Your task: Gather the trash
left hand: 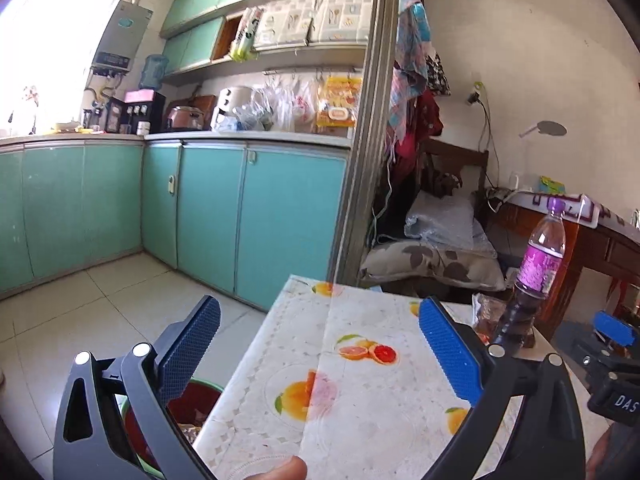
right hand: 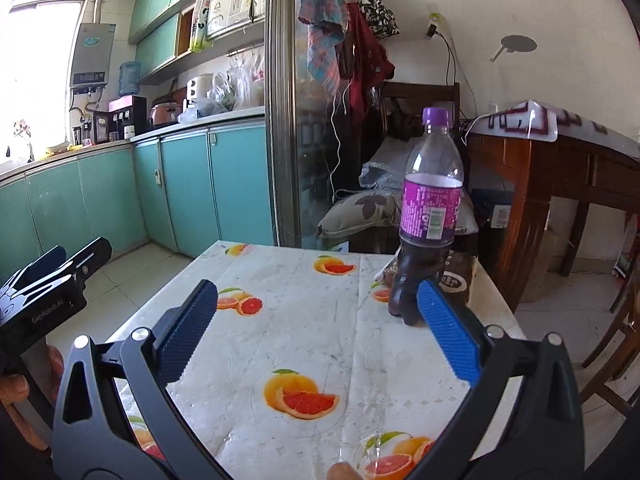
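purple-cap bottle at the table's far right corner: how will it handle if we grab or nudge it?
The bottle is tall and narrow, so a nudge high up would likely tip it. Dark liquid fills only its lower part, so probably light-ish and bottom-weighted. The clear plastic looks smooth and thin; it may slip or dent. It stands near the table edge.

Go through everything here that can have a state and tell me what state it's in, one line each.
left gripper: open, holding nothing.
right gripper: open, holding nothing.
purple bottle: upright on the table, cap on, partly full of dark drink.
snack wrapper: lying on the table behind the bottle.
bin: on the floor beside the table, uncovered, something inside.
lower cabinet doors: shut.
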Demonstrator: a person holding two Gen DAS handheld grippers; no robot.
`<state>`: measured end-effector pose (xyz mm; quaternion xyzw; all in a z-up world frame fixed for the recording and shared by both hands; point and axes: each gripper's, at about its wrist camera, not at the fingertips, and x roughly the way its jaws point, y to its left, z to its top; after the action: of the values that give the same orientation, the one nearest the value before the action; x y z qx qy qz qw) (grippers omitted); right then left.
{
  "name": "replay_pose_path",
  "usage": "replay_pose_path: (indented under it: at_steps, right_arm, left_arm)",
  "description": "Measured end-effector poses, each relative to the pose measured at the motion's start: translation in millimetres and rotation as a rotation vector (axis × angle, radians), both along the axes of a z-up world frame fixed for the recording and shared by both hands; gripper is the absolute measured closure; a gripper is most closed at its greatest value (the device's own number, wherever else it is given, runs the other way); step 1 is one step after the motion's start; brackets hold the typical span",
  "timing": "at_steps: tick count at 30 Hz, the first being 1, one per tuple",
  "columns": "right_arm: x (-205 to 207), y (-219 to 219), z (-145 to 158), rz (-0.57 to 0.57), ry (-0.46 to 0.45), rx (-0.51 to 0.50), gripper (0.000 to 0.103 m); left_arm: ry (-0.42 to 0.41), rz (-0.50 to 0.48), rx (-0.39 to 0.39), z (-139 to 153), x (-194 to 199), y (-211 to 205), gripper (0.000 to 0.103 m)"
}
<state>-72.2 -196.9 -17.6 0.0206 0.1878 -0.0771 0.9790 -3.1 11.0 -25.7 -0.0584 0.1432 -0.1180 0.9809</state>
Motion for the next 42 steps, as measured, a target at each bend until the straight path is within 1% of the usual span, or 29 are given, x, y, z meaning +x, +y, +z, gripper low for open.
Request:
replay_pose_path:
  at_steps: [2,4,7,8,10,11,16,23,37,42]
  right_arm:
    - [6.6,3.2,-6.7,-0.015,0.028,-0.016,0.004]
    - [7.3,7.5,-10.7,-0.031,0.029,-0.032,0.004]
    - [1.2,10.8,-14.2,-0.04,0.026,-0.032,0.004]
    - [-3.4,11.9,-16.0,-0.037,0.007,-0.037,0.004]
    - [-14.9,14.7,-17.4,-0.036,-0.074,-0.042,0.004]
    - [-17.6,16.6,-15.7,-0.039,-0.095,-0.046,0.004]
    - [-16.3,21.9,-12.2,-0.026,-0.071,-0.065,0.004]
    - [-13.1,18.6,-15.8,-0.023,-0.039,-0.049,0.004]
    - [-11.5,19.9,-17.3,-0.022,-0.025,-0.049,0.004]
    - [-9.9,17.0,-18.6,-0.022,-0.014,-0.036,0.004]
  left_arm:
    - [0.043,-0.027,0.023,-7.2,6.1,-3.6,0.007]
    - [0.065,-0.02,0.044,-14.7,6.6,-5.6,0.007]
    - [0.103,-0.031,0.028,-20.2,9.6,-0.7,0.007]
    - [0.111,-0.031,0.017,-21.0,10.6,1.5,0.007]
    - [0.119,-0.021,0.006,-22.9,10.7,5.1,0.007]
    - [0.125,-0.015,0.006,-23.5,11.4,5.5,0.007]
    - [0.153,-0.004,0.005,-27.8,14.5,6.8,0.007]
    - [0.161,0.003,0.033,-30.1,15.1,4.4,0.007]
    - [0.163,0.003,0.057,-30.4,15.6,2.0,0.007]
    - [0.157,-0.01,0.082,-30.8,14.3,-2.0,0.007]
